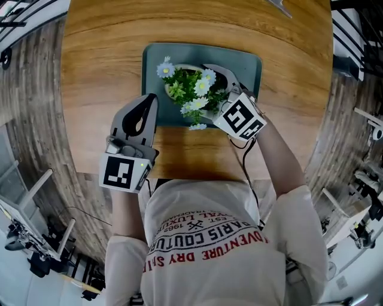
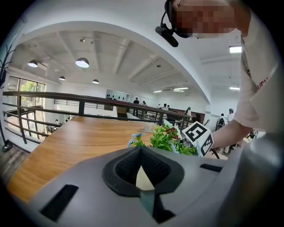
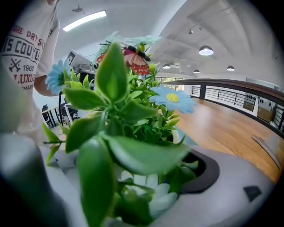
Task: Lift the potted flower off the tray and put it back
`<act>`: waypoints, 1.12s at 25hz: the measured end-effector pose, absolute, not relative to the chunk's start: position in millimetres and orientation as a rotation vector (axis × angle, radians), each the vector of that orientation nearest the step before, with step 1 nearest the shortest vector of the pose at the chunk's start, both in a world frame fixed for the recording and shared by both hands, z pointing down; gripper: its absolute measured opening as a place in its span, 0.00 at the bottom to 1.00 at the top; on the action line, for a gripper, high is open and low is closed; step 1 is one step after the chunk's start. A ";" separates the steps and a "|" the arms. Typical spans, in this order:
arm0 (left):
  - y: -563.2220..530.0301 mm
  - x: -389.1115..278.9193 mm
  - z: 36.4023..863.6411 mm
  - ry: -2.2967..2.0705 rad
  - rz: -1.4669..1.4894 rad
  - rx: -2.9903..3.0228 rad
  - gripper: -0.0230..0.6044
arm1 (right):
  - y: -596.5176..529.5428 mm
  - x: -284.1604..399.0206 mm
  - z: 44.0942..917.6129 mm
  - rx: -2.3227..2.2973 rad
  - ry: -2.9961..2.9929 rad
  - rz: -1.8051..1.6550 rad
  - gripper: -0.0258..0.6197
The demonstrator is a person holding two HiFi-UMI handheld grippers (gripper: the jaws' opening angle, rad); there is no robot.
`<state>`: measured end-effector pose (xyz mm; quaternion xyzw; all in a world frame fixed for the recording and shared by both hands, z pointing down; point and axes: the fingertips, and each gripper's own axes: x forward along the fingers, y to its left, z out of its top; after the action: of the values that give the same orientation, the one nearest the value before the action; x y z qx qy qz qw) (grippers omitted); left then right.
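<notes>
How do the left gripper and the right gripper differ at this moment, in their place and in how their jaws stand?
The left gripper has its jaws together with nothing between them. The right gripper has its jaws wide apart, with the potted flower between them. The left gripper stands to the left of the potted flower, apart from it, while the right gripper reaches it from the right. Both have the same grey body and are held near the tray.

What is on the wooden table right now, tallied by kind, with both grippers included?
Teal rectangular tray: 1
White pot of green leaves and daisy-like flowers: 1
Grey handheld grippers: 2, the left gripper and the right gripper
Thin grey object at the table's far edge, too cut off to identify: 1
Total: 5
</notes>
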<state>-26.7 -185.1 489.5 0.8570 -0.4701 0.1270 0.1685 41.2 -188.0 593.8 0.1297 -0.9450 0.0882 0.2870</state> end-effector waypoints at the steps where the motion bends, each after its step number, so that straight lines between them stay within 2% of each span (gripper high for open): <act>1: -185.0 -27.2 489.8 -1.339 0.364 2.437 0.06 | -188.7 41.2 593.9 0.351 -2.524 0.234 0.78; 14: -177.2 -35.1 484.2 -1.339 0.403 2.485 0.06 | -196.9 43.2 574.4 0.534 -2.548 0.231 0.78; 20: -176.1 -45.9 461.1 -1.324 0.391 2.544 0.06 | -214.8 50.8 527.0 0.758 -2.546 0.254 0.78; 28: -176.6 -48.1 416.7 -1.331 0.363 2.668 0.06 | -223.4 93.7 450.8 1.073 -2.506 0.184 0.78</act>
<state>-48.1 -176.6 416.7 0.8862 -0.4421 0.1204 0.0687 93.7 -223.4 450.8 0.3845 -0.8981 0.0658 0.2031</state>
